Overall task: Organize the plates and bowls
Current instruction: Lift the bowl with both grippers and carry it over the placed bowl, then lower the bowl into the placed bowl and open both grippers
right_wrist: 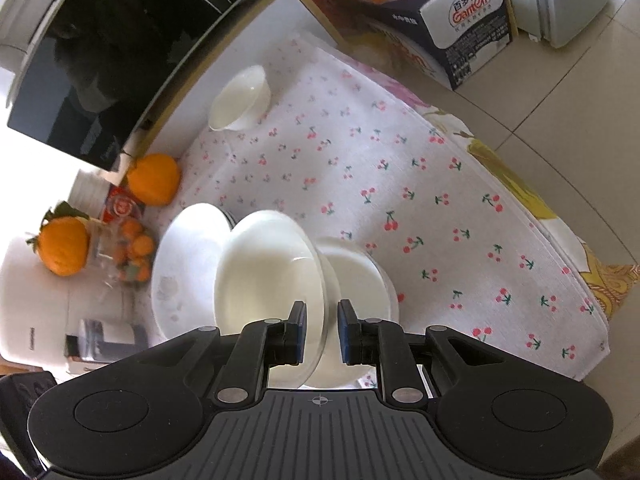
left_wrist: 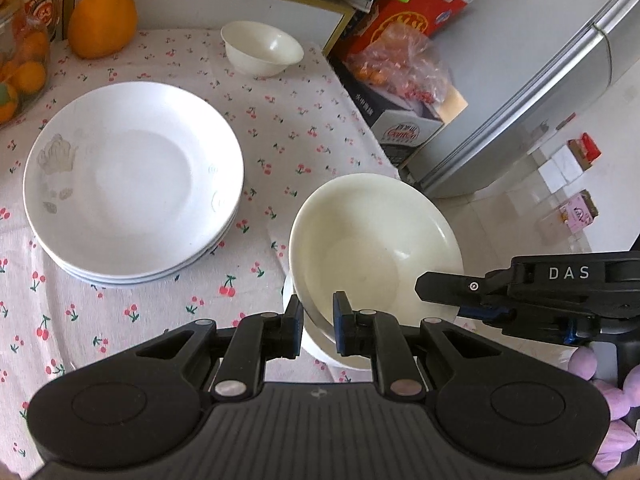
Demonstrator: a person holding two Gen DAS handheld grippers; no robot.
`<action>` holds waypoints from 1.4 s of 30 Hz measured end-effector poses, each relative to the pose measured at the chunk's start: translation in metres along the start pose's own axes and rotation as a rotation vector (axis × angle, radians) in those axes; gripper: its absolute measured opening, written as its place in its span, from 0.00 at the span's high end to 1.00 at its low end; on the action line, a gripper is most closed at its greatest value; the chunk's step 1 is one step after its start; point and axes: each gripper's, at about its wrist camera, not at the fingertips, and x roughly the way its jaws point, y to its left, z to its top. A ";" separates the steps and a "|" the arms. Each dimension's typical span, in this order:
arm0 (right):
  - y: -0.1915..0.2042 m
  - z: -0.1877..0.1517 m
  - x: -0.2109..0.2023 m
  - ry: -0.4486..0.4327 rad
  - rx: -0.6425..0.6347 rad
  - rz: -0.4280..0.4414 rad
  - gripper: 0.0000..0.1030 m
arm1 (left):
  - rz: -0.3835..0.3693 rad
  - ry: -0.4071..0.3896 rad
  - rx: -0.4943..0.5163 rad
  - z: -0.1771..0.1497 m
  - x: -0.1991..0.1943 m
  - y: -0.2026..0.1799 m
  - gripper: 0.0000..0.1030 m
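Now both hand-held grippers, L & R, pinch tilted bowl rim.

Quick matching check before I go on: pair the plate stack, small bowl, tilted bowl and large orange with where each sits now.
Things:
1. plate stack
2. small bowl
3. tilted bowl
4. large orange

Places:
A. rim between the fingers of the left tongs
B. far left, at the cloth's back edge
C. flat on the cloth, left of the bowls
D. alone and upright, far side of the cloth

Pairs: 1-C, 2-D, 3-A, 4-B
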 end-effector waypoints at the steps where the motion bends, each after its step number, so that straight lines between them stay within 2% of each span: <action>1: 0.000 0.000 0.001 0.004 -0.002 -0.007 0.82 | 0.000 0.004 0.001 0.000 0.000 0.000 0.87; 13: -0.003 -0.004 0.016 0.049 -0.013 -0.074 0.82 | 0.014 0.043 0.017 -0.002 0.008 -0.002 0.87; 24: -0.004 -0.003 0.018 0.067 0.002 -0.080 0.81 | 0.045 0.058 0.042 -0.002 0.015 -0.006 0.86; 29: -0.002 -0.002 0.016 0.063 -0.008 -0.075 0.70 | 0.054 0.054 0.058 -0.002 0.017 -0.008 0.85; 33: 0.001 -0.002 0.012 0.047 -0.027 -0.067 0.52 | 0.069 0.052 0.059 -0.002 0.018 -0.007 0.80; 37: 0.003 0.000 0.008 0.033 -0.035 -0.066 0.41 | 0.087 0.043 0.064 -0.002 0.017 -0.007 0.76; 39: 0.002 0.001 0.007 0.028 -0.033 -0.061 0.37 | 0.094 0.038 0.068 -0.002 0.015 -0.007 0.70; 42: 0.003 0.004 0.003 0.015 -0.034 -0.048 0.30 | 0.100 0.031 0.064 0.000 0.013 -0.006 0.54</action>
